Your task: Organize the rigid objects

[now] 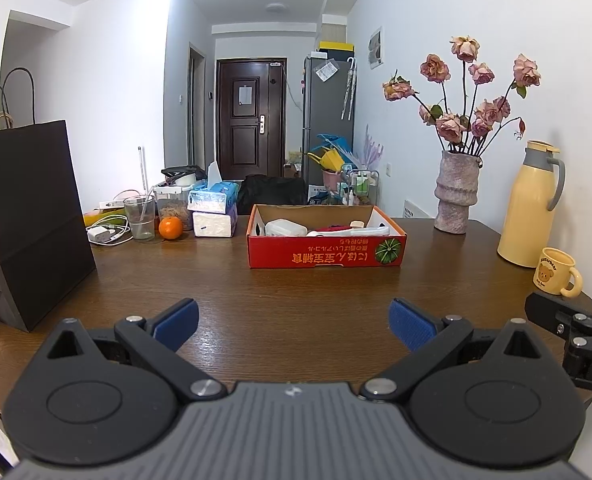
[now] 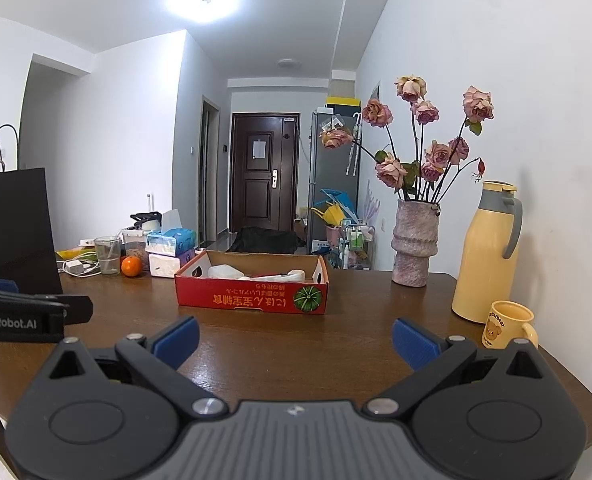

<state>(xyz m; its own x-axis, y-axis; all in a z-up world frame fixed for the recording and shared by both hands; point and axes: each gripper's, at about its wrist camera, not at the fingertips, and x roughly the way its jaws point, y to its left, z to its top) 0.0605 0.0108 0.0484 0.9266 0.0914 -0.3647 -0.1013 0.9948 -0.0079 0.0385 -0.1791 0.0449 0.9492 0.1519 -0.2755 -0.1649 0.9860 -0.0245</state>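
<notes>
Left tongs (image 1: 292,324) spread wide, gripping nothing, low over the bare wooden desk (image 1: 216,280). Right tongs (image 2: 294,340) just as wide, empty too. Straight ahead sits the red cardboard box (image 1: 326,250), white items (image 1: 284,227) lying inside; yellow mug (image 1: 556,270) off right.

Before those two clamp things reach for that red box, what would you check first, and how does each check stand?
1. Left gripper open, holding nothing: ok.
2. Right gripper open, holding nothing: ok.
3. Bare table between grippers and red box: ok.
4. Box already holds white items, spare room: cannot tell.
5. Yellow mug close to the right gripper's side: not ok, mind it.
6. Vase standing upright: ok.
</notes>
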